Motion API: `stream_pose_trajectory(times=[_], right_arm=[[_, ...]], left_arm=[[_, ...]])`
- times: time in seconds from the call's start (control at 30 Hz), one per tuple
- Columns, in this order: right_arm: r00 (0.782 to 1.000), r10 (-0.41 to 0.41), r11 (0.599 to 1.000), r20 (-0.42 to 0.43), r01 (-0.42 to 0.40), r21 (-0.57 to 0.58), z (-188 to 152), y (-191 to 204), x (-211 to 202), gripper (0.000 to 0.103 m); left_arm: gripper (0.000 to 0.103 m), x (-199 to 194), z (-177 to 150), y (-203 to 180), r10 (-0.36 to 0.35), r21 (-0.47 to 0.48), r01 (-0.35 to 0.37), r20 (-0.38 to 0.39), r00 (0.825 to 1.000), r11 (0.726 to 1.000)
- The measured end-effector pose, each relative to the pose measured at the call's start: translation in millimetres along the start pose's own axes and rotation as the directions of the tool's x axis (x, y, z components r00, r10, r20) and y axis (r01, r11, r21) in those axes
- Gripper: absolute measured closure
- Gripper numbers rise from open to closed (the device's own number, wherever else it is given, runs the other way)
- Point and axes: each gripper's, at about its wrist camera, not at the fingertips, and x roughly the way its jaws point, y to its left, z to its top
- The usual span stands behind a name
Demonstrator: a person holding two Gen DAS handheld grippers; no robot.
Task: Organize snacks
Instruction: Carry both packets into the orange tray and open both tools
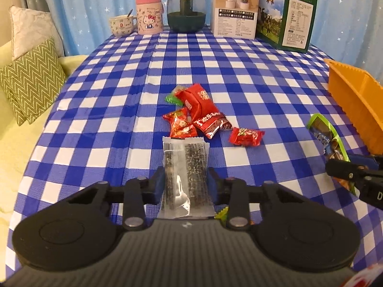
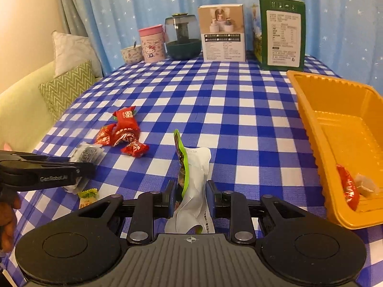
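We see the left gripper (image 1: 185, 186) clamped on a clear sesame bar packet (image 1: 185, 167), just short of five red snack packets (image 1: 203, 117). Our right gripper (image 2: 190, 198), closed on a green-edged pouch (image 2: 191, 179), sits left of the orange tray (image 2: 340, 129). The left gripper's arm reads "GenRobot.AI".

Table (image 1: 215, 55): woven checked cloth, matt, creased. Seaweed snack pack (image 1: 185, 174): clear glossy film. Red candy wrappers (image 1: 203, 110): shiny foil-like plastic. Orange tray (image 2: 335, 124): smooth moulded plastic, slight sheen. Green-edged pouch (image 2: 195, 179): matt white back.
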Motion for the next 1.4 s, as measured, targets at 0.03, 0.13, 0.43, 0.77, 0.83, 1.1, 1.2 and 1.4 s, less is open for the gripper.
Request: stream_pose_trajectory(times=[0.03,0.13,0.43,0.77,0.83,1.1,1.2,1.4], right_arm=[[1.000,0.001,1.000,0.002,-0.001,0.004,0,0,-2,0.076],[1.000,0.002,1.000,0.017,-0.002,0.005,2,0,-12,0.076],[0.998,-0.014,1.000,0.066,0.012,0.023,3,-4,-59,0.076],[0.992,-0.079,0.996,0.100,0.073,0.058,-7,-25,-116,0.076],[0.990,-0.092,0.994,0.104,0.085,0.070,-10,-31,-126,0.076],[0.982,-0.148,0.984,0.120,0.133,0.119,-17,-55,-158,0.076],[0.979,-0.163,0.980,0.126,0.146,0.131,-19,-62,-166,0.076],[0.973,-0.188,0.974,0.134,0.166,0.155,-21,-74,-179,0.076]], left_arm=[[0.070,-4,0,-1,0.000,0.000,0.000,0.004,1.000,1.000],[0.070,-18,3,-6,-0.005,0.002,0.005,0.018,1.000,1.000],[0.069,-67,6,-45,-0.069,-0.001,0.069,0.056,0.996,0.998],[0.070,-99,-8,-97,-0.138,0.008,0.137,0.059,0.989,0.990],[0.069,-102,-10,-107,-0.152,0.012,0.151,0.055,0.987,0.988],[0.069,-117,-11,-145,-0.202,0.060,0.199,0.057,0.978,0.978],[0.069,-121,-10,-156,-0.220,0.073,0.215,0.061,0.974,0.974],[0.069,-122,-5,-172,-0.244,0.094,0.238,0.062,0.968,0.967]])
